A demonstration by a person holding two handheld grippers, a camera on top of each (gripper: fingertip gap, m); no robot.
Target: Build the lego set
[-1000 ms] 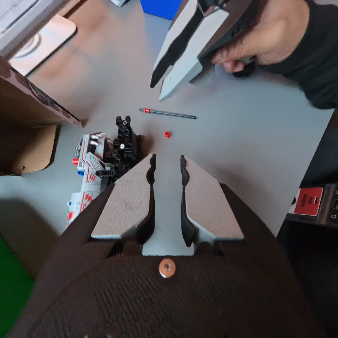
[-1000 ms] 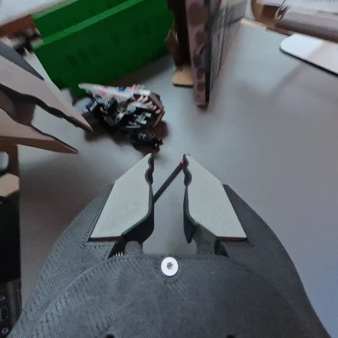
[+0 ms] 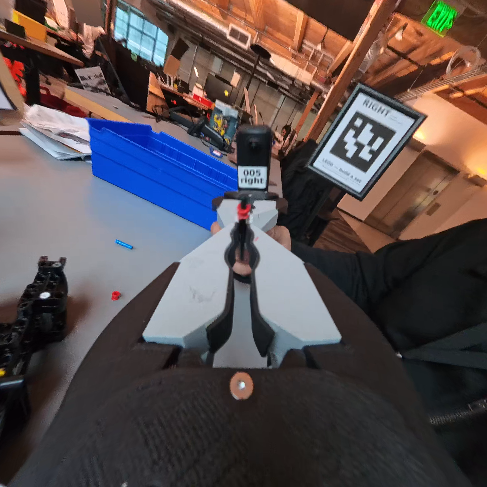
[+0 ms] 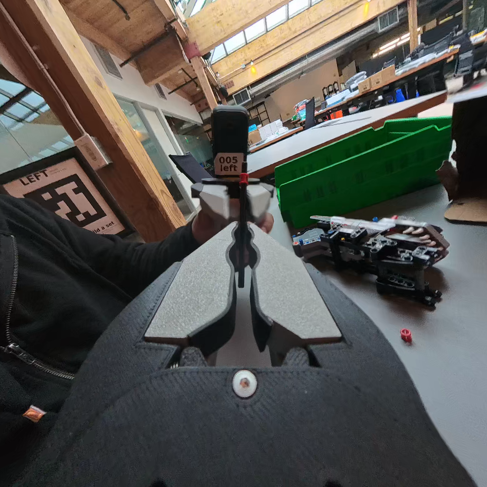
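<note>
A black axle [image 4: 242, 253] with a red bush [image 4: 243, 178] near its top stands upright in my right gripper [image 4: 242, 226], which is shut on it above the table. My left gripper [image 3: 241, 229] faces the right one tip to tip. Its fingers are closed to a narrow gap on the same axle [image 3: 241, 243], just below the bush [image 3: 243, 210]. A second red bush [image 3: 115, 295] lies loose on the grey table [image 3: 66, 210]. The part-built black, grey and red lego model [image 4: 374, 245] lies to the right in the right wrist view. Its black end [image 3: 39, 303] shows at the left in the left wrist view.
A small blue pin [image 3: 123, 244] lies on the table in front of a blue bin [image 3: 158, 163]. A booklet [image 3: 55, 131] lies beyond the bin. A green bin [image 4: 363, 168] and a cardboard box [image 4: 469, 158] stand behind the model. The person's dark sleeves hold both grippers.
The right gripper has shut on the axle and lifted it off the table. Both grippers have tilted up from the table to face each other. The left gripper has closed from open.
</note>
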